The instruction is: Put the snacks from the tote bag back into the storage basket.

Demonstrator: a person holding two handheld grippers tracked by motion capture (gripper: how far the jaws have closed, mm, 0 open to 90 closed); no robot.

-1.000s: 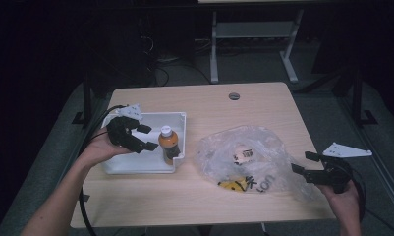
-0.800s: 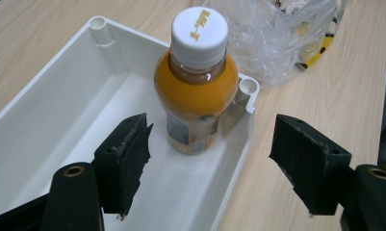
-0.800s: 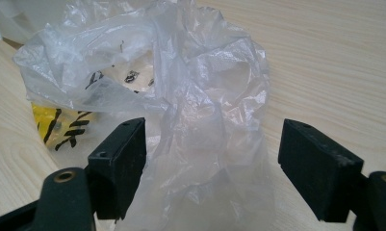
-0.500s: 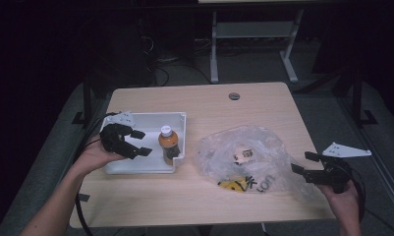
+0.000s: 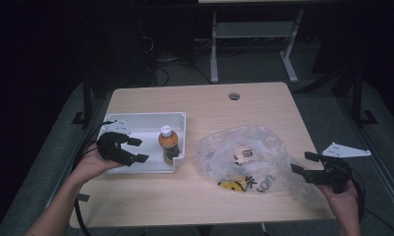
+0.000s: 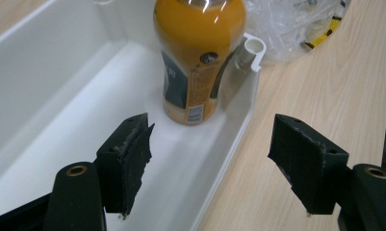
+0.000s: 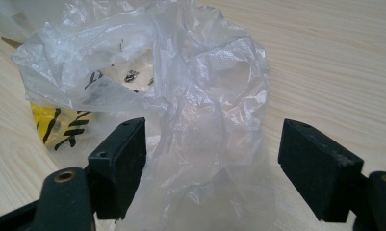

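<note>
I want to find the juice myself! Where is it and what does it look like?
Look at the white tray on the table's left side. In its corner nearest the crinkly plastic bag stands a small bottle, upright. It is the orange thing with a white cap.

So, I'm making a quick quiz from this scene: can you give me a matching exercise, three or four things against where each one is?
Things:
1. orange juice bottle with white cap
2. white plastic tray
3. crumpled clear plastic bag
4. left gripper

Places:
A. table's left part
B. standing in the tray's right end
C. open jaws over the tray
D. table's right part, before the right gripper

Pairs: 1-B, 2-A, 3-D, 4-C
</note>
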